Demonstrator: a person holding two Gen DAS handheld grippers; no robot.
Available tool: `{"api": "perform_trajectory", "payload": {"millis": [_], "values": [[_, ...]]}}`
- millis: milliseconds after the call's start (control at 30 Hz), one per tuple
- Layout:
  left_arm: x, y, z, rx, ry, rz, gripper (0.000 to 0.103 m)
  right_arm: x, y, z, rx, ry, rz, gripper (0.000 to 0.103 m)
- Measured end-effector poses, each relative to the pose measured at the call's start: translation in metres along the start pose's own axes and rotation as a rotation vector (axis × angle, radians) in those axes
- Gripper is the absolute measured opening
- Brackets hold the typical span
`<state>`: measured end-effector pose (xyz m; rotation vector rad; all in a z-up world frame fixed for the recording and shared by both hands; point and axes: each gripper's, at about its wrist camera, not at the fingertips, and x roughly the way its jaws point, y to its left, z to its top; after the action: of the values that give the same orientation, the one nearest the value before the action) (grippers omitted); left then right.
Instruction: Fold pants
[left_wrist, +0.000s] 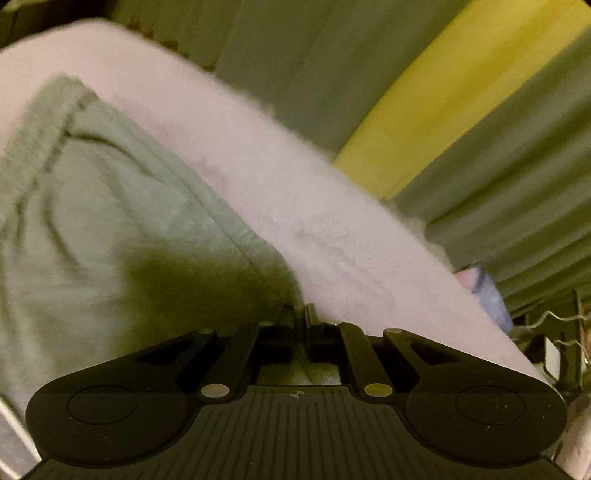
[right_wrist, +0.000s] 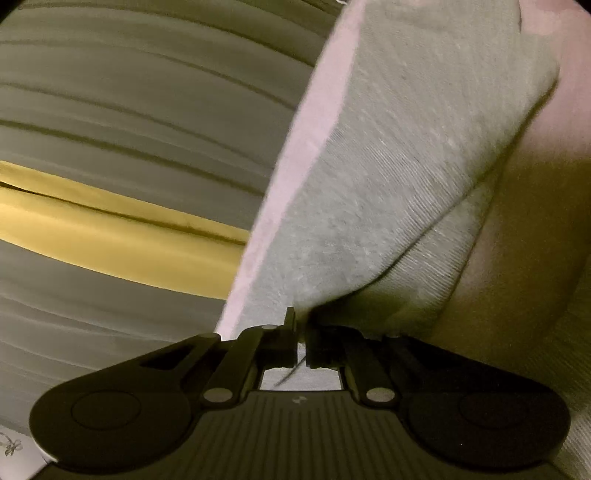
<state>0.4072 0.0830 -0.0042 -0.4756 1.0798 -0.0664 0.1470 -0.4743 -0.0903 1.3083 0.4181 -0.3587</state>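
Note:
The pale green pants (left_wrist: 110, 206) lie on a fluffy pinkish-white blanket (left_wrist: 303, 206), with the ribbed waistband or hem at the upper left. My left gripper (left_wrist: 300, 314) is shut right at the pants' near edge, where their seam meets the blanket, and pale fabric shows under the fingers. In the right wrist view the pants (right_wrist: 388, 177) rise as a folded layer from my right gripper (right_wrist: 301, 326). It is shut on the cloth's lower edge, and a loose thread hangs behind the tips.
Green pleated curtains (left_wrist: 498, 192) with a yellow band (left_wrist: 436, 96) hang beyond the blanket's edge; the same curtain (right_wrist: 129, 110) fills the left of the right wrist view. Cables and small objects (left_wrist: 554, 332) sit at the far right below the blanket's edge.

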Motion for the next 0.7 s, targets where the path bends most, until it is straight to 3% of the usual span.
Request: {"api": "perform_trajectory", "payload": {"millis": [167, 333, 400, 467, 567, 633, 700], "values": [[-0.099, 0.014, -0.030, 0.084, -0.098, -0.109, 0.004, -0.061, 0.021, -0.004, -0.061, -0.076, 0.077, 0.003], [-0.179, 0.051, -0.104, 0.160, -0.129, -0.160, 0.004, -0.170, 0.026, -0.022, -0.152, -0.169, 0.140, 0.003], [-0.186, 0.069, -0.139, 0.171, -0.107, -0.129, 0.004, -0.212, 0.024, -0.036, -0.216, -0.202, 0.121, 0.003], [-0.169, 0.085, -0.173, 0.182, -0.028, -0.079, 0.004, -0.245, 0.013, -0.053, -0.276, -0.261, 0.047, 0.003], [-0.140, 0.102, -0.206, 0.171, 0.101, -0.013, 0.004, -0.254, -0.024, -0.060, -0.252, -0.238, -0.084, 0.007], [-0.136, 0.108, -0.211, 0.135, 0.087, 0.013, 0.006, -0.240, -0.048, -0.062, -0.201, -0.178, -0.160, 0.007], [-0.144, 0.113, -0.202, 0.086, 0.009, 0.002, 0.016, -0.227, -0.066, -0.067, -0.140, -0.135, -0.177, 0.010]]}}
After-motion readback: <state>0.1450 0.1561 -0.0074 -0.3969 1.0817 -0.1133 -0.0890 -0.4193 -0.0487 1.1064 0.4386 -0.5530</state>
